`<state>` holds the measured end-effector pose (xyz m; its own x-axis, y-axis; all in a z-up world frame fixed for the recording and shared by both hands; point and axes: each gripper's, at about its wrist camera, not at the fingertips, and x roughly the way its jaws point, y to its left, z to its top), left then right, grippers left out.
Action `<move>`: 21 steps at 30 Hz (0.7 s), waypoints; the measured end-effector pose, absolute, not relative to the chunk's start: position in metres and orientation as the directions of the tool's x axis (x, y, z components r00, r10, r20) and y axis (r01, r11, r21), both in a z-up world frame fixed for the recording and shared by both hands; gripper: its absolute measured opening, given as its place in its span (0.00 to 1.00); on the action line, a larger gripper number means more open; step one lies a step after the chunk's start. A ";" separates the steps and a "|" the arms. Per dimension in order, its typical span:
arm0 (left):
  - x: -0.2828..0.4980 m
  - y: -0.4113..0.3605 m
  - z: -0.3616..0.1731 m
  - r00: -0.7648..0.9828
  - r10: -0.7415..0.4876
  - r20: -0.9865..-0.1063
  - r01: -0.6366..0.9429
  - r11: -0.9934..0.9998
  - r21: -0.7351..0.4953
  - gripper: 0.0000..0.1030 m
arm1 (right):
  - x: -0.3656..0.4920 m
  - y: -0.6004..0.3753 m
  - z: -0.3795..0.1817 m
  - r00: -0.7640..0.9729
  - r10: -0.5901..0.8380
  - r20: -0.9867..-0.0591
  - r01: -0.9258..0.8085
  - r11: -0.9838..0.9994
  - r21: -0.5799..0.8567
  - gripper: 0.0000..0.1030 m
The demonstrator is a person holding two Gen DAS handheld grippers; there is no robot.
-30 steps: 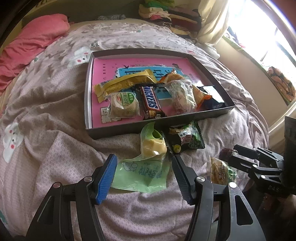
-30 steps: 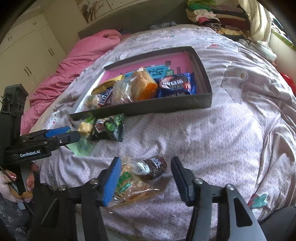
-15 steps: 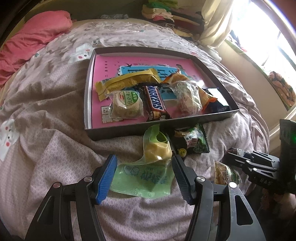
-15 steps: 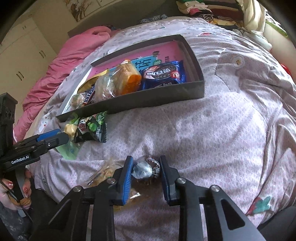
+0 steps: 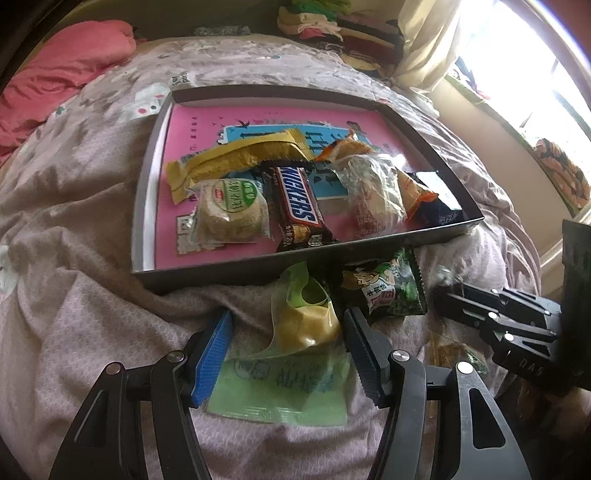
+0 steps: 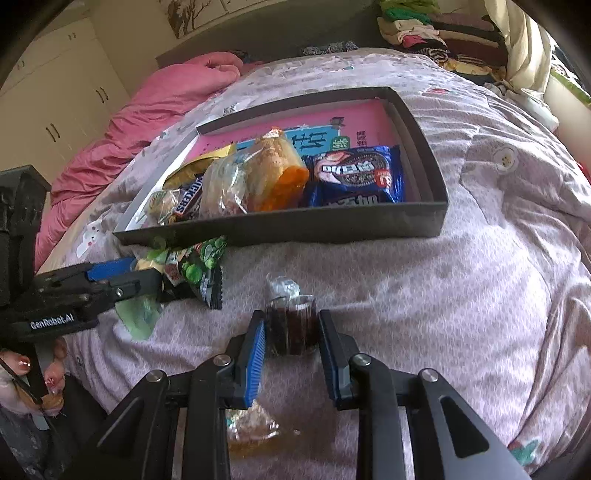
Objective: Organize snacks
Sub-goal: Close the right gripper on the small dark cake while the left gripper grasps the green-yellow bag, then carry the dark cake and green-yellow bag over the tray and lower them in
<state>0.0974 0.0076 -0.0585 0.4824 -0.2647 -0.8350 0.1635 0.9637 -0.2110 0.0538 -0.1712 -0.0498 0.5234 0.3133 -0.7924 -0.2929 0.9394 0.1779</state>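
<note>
A shallow grey box [image 5: 221,271] [image 6: 332,225] with a pink floor lies on the bed and holds several snacks, among them a Snickers bar [image 5: 297,205] and a blue cookie pack [image 6: 356,177]. My left gripper [image 5: 288,354] stands open over a pale green packet [image 5: 291,373] with a yellow piece inside, its pads on either side and apart from it. A dark green snack bag [image 5: 384,291] [image 6: 195,269] lies beside that. My right gripper [image 6: 291,332] is shut on a small dark brown wrapped snack [image 6: 291,325]. A clear-wrapped pastry [image 6: 251,428] lies beneath its fingers.
The bed is covered by a rumpled lilac quilt [image 6: 443,295]. A pink duvet [image 6: 155,99] is bunched at the far left. Folded clothes [image 5: 332,29] are stacked beyond the bed near a bright window. A person's hand [image 6: 22,369] holds the left gripper's handle.
My right gripper closed on the dark brown wrapped snack, which earlier lay between open fingers. The left gripper edged forward over the green packet, still open.
</note>
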 end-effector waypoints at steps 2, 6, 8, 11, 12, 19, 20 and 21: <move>0.098 0.007 -0.060 0.481 -0.267 -0.835 0.169 0.963 -0.211 0.62 | 0.056 -0.170 -0.050 0.528 0.316 -0.788 -0.298 0.938 0.176 0.28; 0.099 0.010 -0.063 0.479 -0.282 -0.831 0.160 0.959 -0.234 0.61 | 0.064 -0.167 -0.053 0.526 0.316 -0.789 -0.309 0.936 0.169 0.28; 0.099 0.011 -0.063 0.472 -0.307 -0.827 0.164 0.952 -0.259 0.46 | 0.067 -0.164 -0.055 0.528 0.313 -0.789 -0.313 0.936 0.161 0.28; 0.097 0.013 -0.062 0.460 -0.353 -0.815 0.168 0.936 -0.310 0.37 | 0.069 -0.163 -0.054 0.536 0.315 -0.784 -0.321 0.934 0.156 0.27; 0.097 0.016 -0.063 0.455 -0.369 -0.810 0.165 0.929 -0.331 0.36 | 0.069 -0.163 -0.054 0.536 0.316 -0.783 -0.322 0.934 0.157 0.27; 0.093 0.036 -0.066 0.429 -0.460 -0.778 0.107 0.881 -0.462 0.33 | 0.067 -0.168 -0.052 0.539 0.325 -0.777 -0.316 0.933 0.171 0.27; 0.091 0.037 -0.065 0.430 -0.456 -0.779 0.104 0.882 -0.459 0.32 | 0.067 -0.168 -0.052 0.539 0.325 -0.777 -0.316 0.933 0.170 0.27; 0.090 0.038 -0.064 0.430 -0.450 -0.783 0.101 0.885 -0.454 0.32 | 0.067 -0.168 -0.052 0.540 0.324 -0.777 -0.316 0.933 0.169 0.27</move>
<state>0.0896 0.0381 -0.0638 0.4300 -0.4499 -0.7827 0.1008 0.8855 -0.4536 0.0670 -0.1679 -0.0521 0.5398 0.3238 -0.7770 -0.3165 0.9334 0.1691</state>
